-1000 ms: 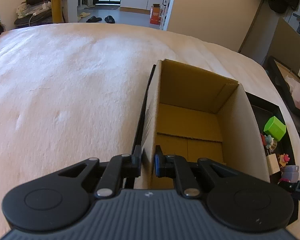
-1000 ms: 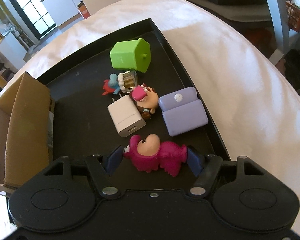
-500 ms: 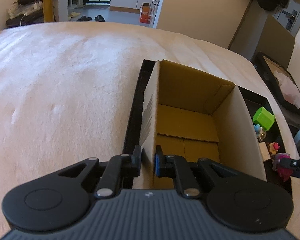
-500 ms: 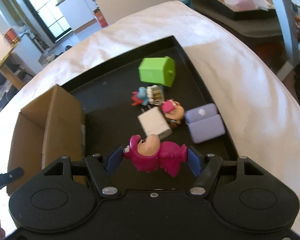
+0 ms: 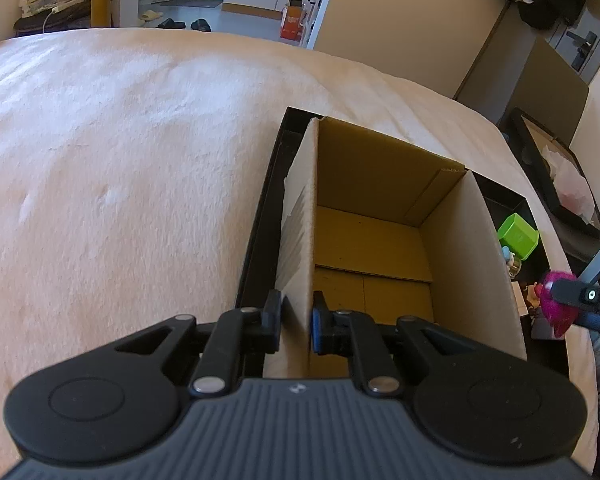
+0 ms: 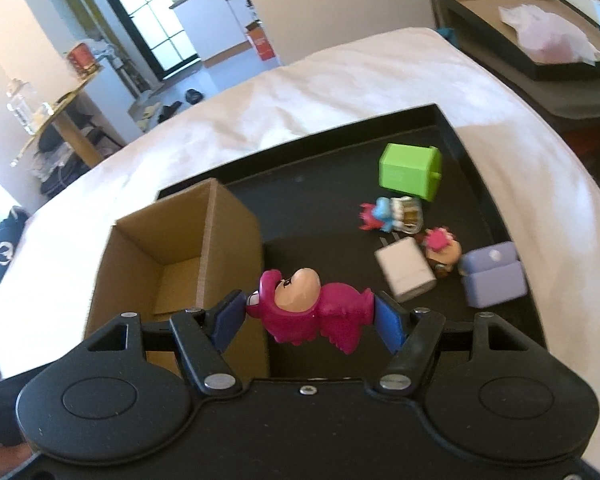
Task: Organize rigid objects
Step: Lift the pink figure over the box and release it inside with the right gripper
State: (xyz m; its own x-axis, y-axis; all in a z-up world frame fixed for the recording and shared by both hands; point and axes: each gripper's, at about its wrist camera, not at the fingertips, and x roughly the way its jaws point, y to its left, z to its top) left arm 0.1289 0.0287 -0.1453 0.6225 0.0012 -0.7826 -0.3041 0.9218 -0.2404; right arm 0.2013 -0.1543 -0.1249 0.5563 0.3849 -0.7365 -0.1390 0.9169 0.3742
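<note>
My right gripper [image 6: 310,318] is shut on a magenta toy figure [image 6: 312,308] and holds it in the air beside the right wall of an open cardboard box [image 6: 228,224]. The figure also shows at the right edge of the left wrist view [image 5: 558,300]. My left gripper [image 5: 296,320] is shut on the left wall of the cardboard box [image 5: 300,240], whose inside looks bare. The box stands in a black tray [image 6: 320,184].
In the tray lie a green cube [image 6: 410,170], a small blue and red figure [image 6: 392,214], a white charger block [image 6: 404,274], a brown figure [image 6: 442,250] and a lilac case [image 6: 494,274]. The tray rests on a cream blanket [image 5: 120,160].
My right gripper has lifted the magenta figure off the tray and carried it left, up to the box. My left gripper keeps its hold on the box wall.
</note>
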